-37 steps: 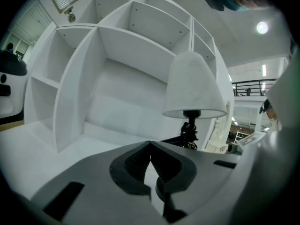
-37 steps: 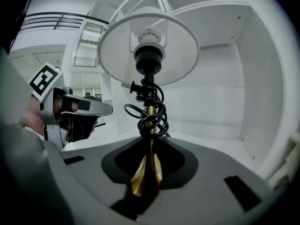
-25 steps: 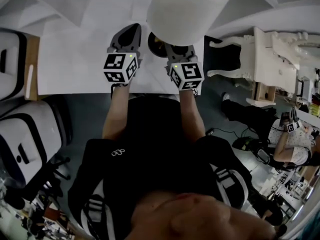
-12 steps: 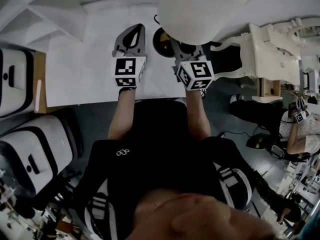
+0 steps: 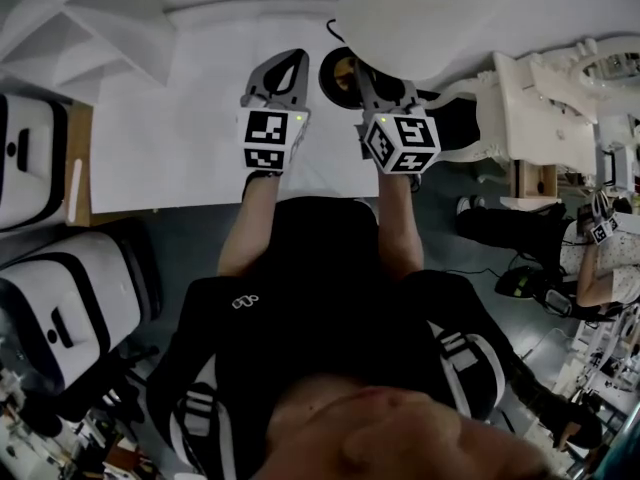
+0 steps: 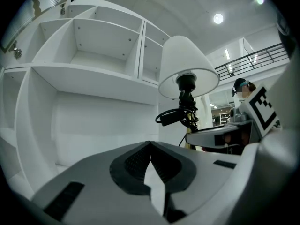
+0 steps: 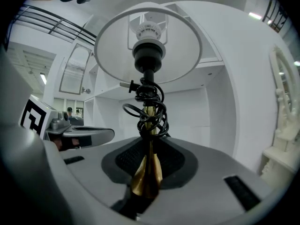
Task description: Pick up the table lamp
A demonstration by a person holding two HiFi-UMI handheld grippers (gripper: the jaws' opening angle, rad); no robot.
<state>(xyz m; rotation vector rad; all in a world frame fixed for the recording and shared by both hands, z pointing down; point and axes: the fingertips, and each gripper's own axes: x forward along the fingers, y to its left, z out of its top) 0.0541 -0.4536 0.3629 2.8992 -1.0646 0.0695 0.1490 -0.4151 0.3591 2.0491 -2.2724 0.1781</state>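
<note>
Though top-heavy under its wide white shade, kept upright by a pinch low on the brass stem of the table lamp. Gripped there, probably, to stay below the black cord wound round the stem and above the dark round base, on the one narrow, firm part. Closed part-way on that stem from both sides: right gripper, pads pressing the brass, with the lamp running straight up out of the jaws toward the socket. Judged a carrying hold, with the base apparently just clear of the white table under the lamp, though contact hard to rule out from above. Beside the lamp, on its left in the head view and apart from it: left gripper, jaws together at the tips with nothing between them, so no share of the load; likely kept near as a spare support should the shade tip. Behind the lamp, open white shelving; off to its right, carved white furniture
</note>
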